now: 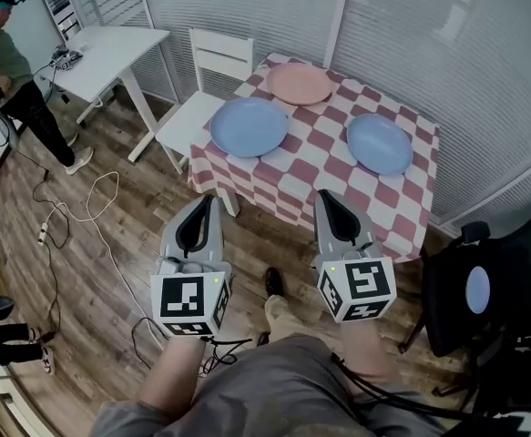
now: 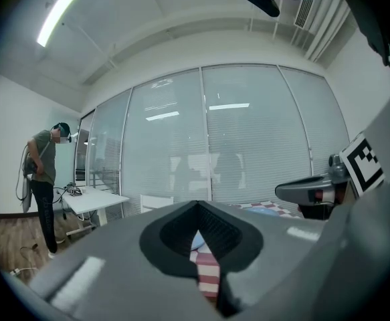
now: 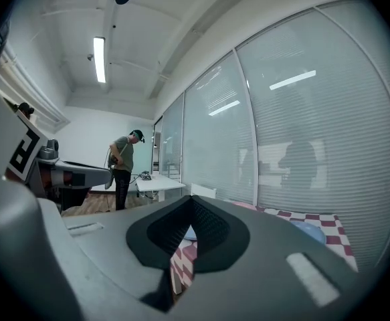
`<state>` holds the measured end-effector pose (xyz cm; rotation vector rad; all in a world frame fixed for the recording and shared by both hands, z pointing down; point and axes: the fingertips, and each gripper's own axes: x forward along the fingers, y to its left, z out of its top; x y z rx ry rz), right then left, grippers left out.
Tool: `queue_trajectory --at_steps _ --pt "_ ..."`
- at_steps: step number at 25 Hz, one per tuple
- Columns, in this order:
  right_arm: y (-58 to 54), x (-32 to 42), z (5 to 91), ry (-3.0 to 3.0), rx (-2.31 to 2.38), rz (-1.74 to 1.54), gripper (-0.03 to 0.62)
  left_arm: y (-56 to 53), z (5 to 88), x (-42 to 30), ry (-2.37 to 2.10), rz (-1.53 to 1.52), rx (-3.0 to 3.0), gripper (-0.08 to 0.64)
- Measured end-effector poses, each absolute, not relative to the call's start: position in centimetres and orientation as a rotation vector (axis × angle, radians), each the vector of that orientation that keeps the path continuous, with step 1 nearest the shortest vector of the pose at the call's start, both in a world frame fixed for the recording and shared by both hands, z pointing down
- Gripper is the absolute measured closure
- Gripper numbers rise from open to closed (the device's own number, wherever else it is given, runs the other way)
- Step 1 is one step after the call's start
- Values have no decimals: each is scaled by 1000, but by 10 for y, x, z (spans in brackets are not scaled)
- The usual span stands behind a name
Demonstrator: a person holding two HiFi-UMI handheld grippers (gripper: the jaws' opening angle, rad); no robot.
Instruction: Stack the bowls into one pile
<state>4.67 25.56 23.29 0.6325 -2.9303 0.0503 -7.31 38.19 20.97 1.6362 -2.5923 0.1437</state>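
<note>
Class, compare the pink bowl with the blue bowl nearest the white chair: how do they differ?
The pink bowl lies farther back on the table; the blue bowl lies nearer and looks larger. Both are round, shallow, empty.

The table (image 1: 329, 167) stands ahead of both grippers. On it the near bowl (image 1: 249, 127) lies ahead of the left gripper (image 1: 210, 200), the second bowl (image 1: 379, 143) ahead of the right gripper (image 1: 323, 195), and the far bowl (image 1: 299, 83) behind and between those two. A chair (image 1: 212, 71) stands at the table, ahead-left of the left gripper, with a desk (image 1: 110, 53) further left.
</note>
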Motion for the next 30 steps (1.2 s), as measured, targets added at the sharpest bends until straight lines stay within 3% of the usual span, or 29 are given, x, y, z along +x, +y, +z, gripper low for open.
queue_trajectory --at_steps 16,30 --pt "105 -87 234 -2943 581 104 568 242 204 -211 -2637 217 1548 560" --pt "42 -139 213 -2982 635 52 568 184 181 -278 -2691 200 1572 560"
